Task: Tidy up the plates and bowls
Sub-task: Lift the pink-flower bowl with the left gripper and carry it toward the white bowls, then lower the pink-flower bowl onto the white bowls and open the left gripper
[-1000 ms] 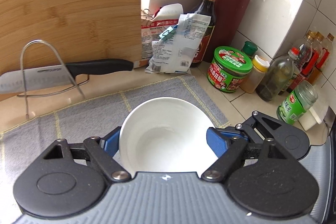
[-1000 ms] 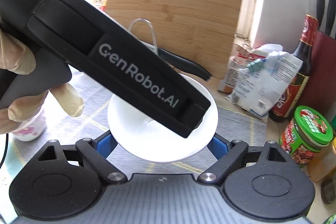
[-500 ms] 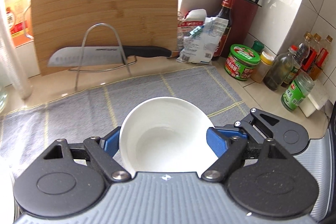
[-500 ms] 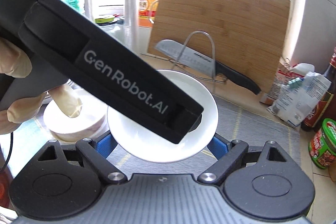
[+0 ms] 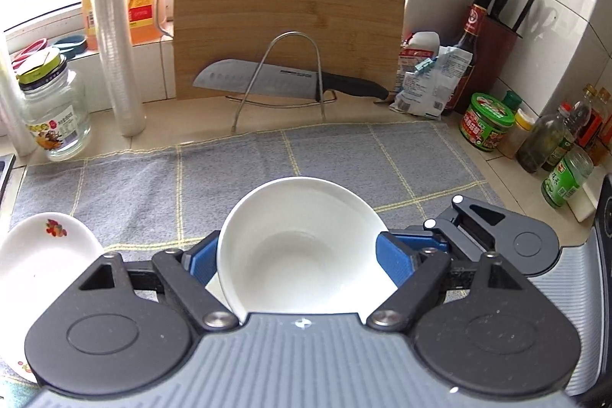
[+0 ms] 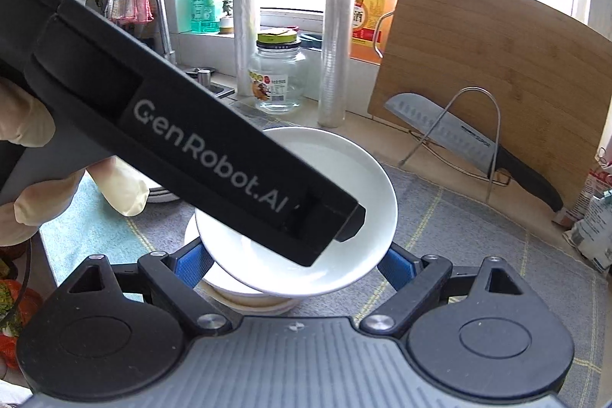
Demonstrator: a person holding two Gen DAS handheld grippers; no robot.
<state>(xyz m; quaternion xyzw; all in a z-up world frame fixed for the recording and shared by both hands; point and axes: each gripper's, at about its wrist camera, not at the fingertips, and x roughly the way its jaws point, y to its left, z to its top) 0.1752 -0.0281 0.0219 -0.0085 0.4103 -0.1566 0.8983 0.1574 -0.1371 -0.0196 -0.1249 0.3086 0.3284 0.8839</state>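
Left wrist view. The left tool (image 5: pixel 298 257) was seen clamped on a plain white bowl (image 5: pixel 302 247), its blue pads (image 5: pixel 394 260) pressed against the bowl's two sides; the bowl was held tilted, its hollow toward the camera, above a grey checked cloth (image 5: pixel 229 178) spread over the worktop (image 5: pixel 508 178). A second dish with a flower print (image 5: pixel 42 247) was noted at the lower left on the cloth, partly hidden by the tool body. At the back, a wooden cutting board (image 5: pixel 287 10) was leaned upright, with a knife (image 5: pixel 283 83) laid across a wire rack (image 5: pixel 283 75) in front of it. A glass jar (image 5: pixel 53 113) and a sleeve of stacked plastic cups (image 5: pixel 114 37) were placed to the left; sauce bottles and jars (image 5: pixel 485 125) were grouped at the right wall.

Right wrist view. The right tool (image 6: pixel 294 262) was seen closed on a white plate (image 6: pixel 306 209), blue pads at its left and right edges. Just beneath the plate, a stack of white dishes (image 6: pixel 248 297) was visible; contact between them could not be told. The body of the left tool (image 6: pixel 199 140), held by a gloved hand (image 6: pixel 30 148), was crossed over the plate, hiding much of it. The cutting board (image 6: pixel 497 64), the knife (image 6: pixel 451 132) and the jar (image 6: pixel 279 79) were recorded behind.
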